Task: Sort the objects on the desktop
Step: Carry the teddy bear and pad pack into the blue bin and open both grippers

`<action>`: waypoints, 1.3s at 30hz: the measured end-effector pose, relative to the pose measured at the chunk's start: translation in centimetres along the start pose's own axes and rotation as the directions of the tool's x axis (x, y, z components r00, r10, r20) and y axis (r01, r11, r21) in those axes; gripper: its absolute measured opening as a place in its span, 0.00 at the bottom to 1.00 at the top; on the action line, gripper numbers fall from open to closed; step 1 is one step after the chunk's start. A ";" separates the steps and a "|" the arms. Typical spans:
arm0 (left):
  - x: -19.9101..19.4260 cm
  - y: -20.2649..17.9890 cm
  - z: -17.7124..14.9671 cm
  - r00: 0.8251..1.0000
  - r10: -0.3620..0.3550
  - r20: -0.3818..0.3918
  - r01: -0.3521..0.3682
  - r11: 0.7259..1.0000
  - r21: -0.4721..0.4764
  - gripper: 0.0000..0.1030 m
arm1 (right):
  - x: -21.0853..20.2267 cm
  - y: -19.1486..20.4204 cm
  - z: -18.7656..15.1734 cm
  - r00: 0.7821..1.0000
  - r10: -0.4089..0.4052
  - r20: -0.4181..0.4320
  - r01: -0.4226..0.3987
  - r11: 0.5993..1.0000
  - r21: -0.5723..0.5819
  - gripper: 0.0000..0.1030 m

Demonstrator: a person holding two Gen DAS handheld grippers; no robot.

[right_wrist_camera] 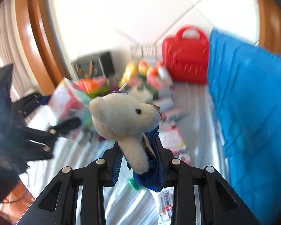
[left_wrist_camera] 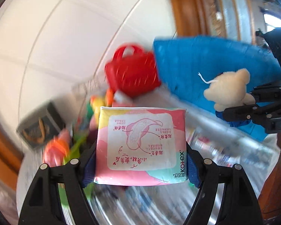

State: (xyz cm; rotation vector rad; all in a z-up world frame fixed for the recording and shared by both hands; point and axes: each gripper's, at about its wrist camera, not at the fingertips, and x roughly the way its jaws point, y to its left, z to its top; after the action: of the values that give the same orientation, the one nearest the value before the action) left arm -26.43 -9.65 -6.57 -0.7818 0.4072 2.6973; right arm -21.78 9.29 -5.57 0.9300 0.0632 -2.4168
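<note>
A pink sanitary pad pack (left_wrist_camera: 140,146) is gripped between the two fingers of the left claw (left_wrist_camera: 140,161) and is held above the cluttered bench (left_wrist_camera: 159,206). A cream plush bear (right_wrist_camera: 125,120) is clamped by the closed right claw (right_wrist_camera: 138,161), its head standing above the fingers. Beyond both claws a red toy basket (left_wrist_camera: 133,71) is seen beside a blue bag (left_wrist_camera: 215,65).

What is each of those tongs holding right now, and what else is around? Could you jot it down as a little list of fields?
left tongs: shut on the pink pad packet
right tongs: shut on the cream teddy bear, gripped low on its blue-clothed body
behind them: red toy case, standing upright beside the blue bin
table clutter: blurred colourful toys and packets, too smeared to name
background: white tiled floor
</note>
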 end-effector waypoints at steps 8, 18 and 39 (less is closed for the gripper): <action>-4.8 -5.0 11.8 0.961 -0.126 0.248 0.105 0.990 0.094 0.75 | -16.1 -3.0 5.0 0.953 -0.083 0.292 0.052 0.993 0.109 0.30; -2.0 -17.8 24.7 0.922 -0.220 0.319 0.168 0.969 0.182 0.75 | -25.4 -16.1 7.4 0.887 -0.348 0.303 0.282 0.929 0.240 0.30; 2.5 -25.2 29.1 0.965 0.044 0.258 -0.060 0.997 0.056 0.95 | -28.4 -26.0 4.4 0.858 -0.398 0.326 0.259 0.881 0.395 0.99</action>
State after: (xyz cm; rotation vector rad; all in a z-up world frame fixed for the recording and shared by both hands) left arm -32.99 24.06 11.06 -0.4015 0.4528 2.7703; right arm -20.15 43.79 11.93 0.5728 -0.3872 -2.9656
